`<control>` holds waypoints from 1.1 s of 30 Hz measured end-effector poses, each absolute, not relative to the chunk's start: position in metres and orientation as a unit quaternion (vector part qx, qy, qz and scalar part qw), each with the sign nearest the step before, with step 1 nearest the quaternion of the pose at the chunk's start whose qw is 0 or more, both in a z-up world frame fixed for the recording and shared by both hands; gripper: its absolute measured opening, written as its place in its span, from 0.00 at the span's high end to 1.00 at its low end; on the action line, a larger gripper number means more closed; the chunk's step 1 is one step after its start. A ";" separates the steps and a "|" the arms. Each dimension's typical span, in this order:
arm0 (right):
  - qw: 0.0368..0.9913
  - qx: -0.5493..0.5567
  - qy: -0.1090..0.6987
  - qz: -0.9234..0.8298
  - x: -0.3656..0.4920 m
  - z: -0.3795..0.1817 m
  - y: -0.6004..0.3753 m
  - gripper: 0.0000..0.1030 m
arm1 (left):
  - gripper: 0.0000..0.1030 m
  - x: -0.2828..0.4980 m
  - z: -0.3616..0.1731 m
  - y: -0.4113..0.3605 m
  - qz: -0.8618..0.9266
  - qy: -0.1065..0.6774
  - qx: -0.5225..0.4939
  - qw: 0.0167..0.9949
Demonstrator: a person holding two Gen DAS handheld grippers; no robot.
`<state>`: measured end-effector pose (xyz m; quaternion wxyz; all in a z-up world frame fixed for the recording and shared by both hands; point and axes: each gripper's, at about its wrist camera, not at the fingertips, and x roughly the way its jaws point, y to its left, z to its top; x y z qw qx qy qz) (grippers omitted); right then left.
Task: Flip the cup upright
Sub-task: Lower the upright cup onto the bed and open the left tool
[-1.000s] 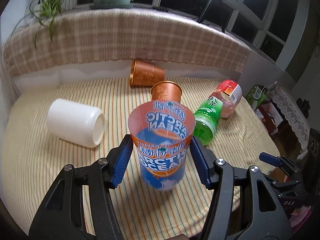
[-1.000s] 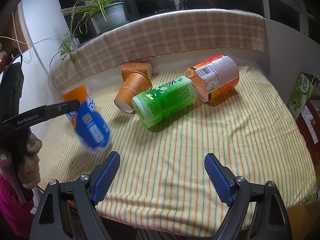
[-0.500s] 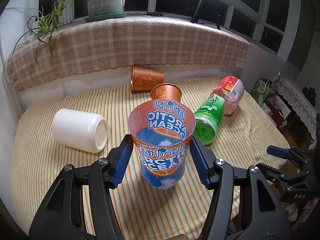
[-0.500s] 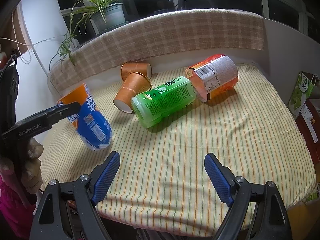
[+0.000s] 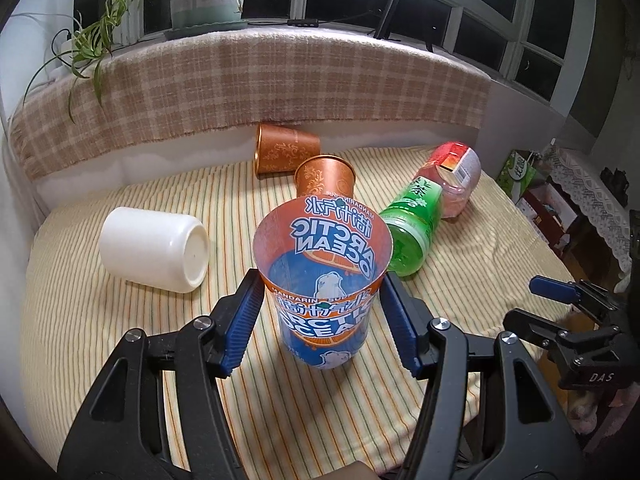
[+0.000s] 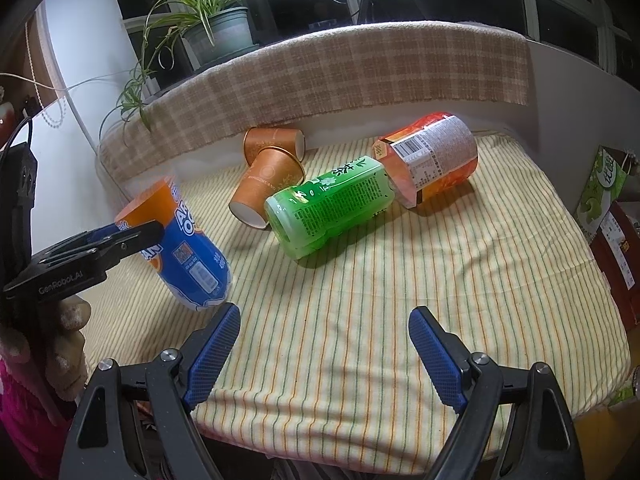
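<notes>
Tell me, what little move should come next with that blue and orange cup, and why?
Probably lower it a touch and straighten it. The left gripper pinches the Arctic Ocean cup near its rim, mouth up, but the right wrist view shows it leaning, its base at or just above the striped cloth. Once it stands flat, the fingers can open. The right gripper is open, holding nothing.

On the striped cloth [image 5: 120, 320], counted:

- Arctic Ocean cup [image 5: 324, 276]: one, printed blue and orange.
- Copper-coloured paper cups: two, one [image 5: 286, 154] at the back edge, the other [image 5: 325, 176] just in front of it.
- White cup [image 5: 154, 249]: one, toward the left edge.
- Green tea bottle [image 5: 412, 232]: one.
- Red-labelled bottle [image 5: 454, 178]: one, toward the right edge.

Grippers: two, the left gripper [image 5: 322, 322] and the right gripper [image 6: 324, 354].
</notes>
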<state>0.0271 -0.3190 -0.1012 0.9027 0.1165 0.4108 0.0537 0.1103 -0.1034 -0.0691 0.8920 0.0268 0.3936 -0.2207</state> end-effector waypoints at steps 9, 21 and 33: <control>0.905 0.114 0.406 0.055 0.025 -0.098 -0.316 0.15 | 0.30 0.103 -0.068 -0.103 -0.233 0.396 0.023 0.888; 0.913 0.108 0.389 0.056 0.021 -0.088 -0.314 0.15 | 0.22 0.089 -0.062 -0.093 -0.226 0.384 0.023 0.895; 0.940 0.069 0.333 0.023 0.015 -0.062 -0.305 0.09 | 0.13 0.052 -0.036 -0.058 -0.182 0.315 0.011 0.932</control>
